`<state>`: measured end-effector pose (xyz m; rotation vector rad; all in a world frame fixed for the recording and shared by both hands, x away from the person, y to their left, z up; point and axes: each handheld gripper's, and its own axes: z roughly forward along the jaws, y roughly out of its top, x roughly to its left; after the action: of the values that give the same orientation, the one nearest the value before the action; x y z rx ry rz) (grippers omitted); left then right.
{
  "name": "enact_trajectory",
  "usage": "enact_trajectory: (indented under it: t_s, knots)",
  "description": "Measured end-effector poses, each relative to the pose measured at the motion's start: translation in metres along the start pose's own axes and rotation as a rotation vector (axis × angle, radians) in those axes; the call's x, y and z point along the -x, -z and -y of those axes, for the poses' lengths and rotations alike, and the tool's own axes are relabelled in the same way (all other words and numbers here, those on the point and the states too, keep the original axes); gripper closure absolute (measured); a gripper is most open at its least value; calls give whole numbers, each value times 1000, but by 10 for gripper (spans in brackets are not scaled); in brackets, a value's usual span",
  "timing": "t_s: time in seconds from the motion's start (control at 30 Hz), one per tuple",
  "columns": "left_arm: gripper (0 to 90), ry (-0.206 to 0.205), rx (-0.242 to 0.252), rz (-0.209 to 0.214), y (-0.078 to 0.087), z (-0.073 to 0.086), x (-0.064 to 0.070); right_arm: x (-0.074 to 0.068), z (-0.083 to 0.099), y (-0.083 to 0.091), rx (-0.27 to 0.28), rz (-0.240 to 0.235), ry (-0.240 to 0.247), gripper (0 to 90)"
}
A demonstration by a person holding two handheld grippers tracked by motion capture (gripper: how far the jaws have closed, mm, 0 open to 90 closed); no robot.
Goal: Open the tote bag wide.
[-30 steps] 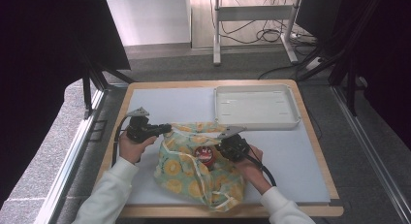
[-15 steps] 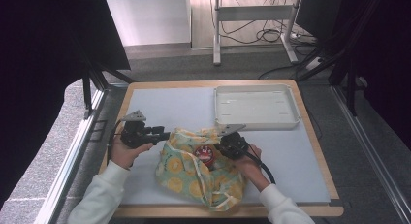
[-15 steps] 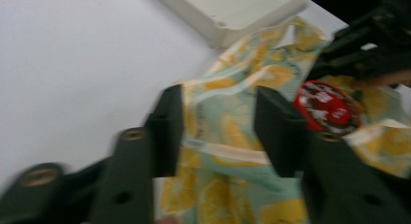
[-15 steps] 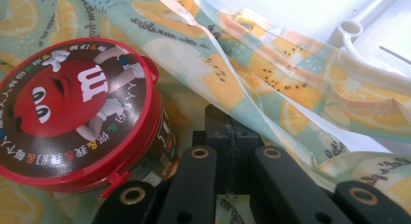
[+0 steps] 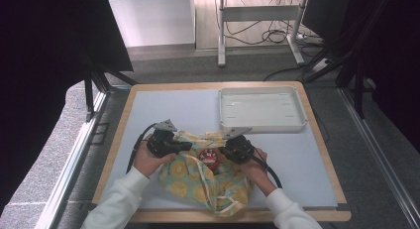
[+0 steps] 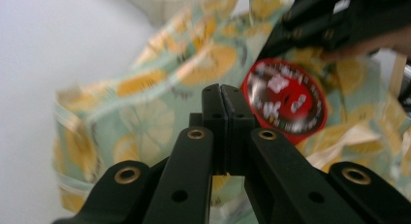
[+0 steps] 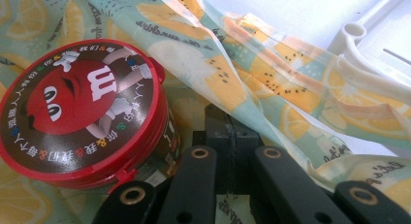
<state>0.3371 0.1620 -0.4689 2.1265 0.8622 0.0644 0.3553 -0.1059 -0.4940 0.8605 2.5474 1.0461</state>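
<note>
A lemon-print cloth bag (image 5: 198, 182) lies crumpled at the table's front middle. A round red candy tin (image 5: 209, 157) rests on it, lid up. My left gripper (image 5: 189, 146) is at the bag's left edge, its jaws shut flush, and I see no fabric between them. In the left gripper view its tips (image 6: 223, 90) hover just in front of the bag (image 6: 145, 117), with the tin (image 6: 286, 100) slightly right. My right gripper (image 5: 223, 150) sits right of the tin. Its jaws (image 7: 228, 122) are shut on a fold of the bag (image 7: 252, 73), close beside the tin (image 7: 80, 107).
A white empty tray (image 5: 260, 110) stands at the back right, its corner (image 7: 383, 35) just beyond the bag. The pale mat (image 5: 163, 110) is bare to the back left. The bag's drawstring loops (image 5: 230, 206) trail toward the front edge.
My left gripper drew back to the left, then swung right again to the bag's edge. The right gripper and the tin have stayed where they were.
</note>
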Motion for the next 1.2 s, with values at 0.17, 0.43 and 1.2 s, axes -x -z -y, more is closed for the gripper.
enact_trajectory:
  t_s: [0.17, 0.43, 1.2]
  knots:
    - [900, 7, -40, 17, -3, 9, 1, 0, 1, -1, -7, 0, 4, 890]
    - [900, -28, -102, 44, -6, 24, 12, 3, 2, -1, -9, 6, -6, 890]
    - [900, -61, -226, -29, -23, 64, 16, 26, 19, -23, -68, 53, -57, 891]
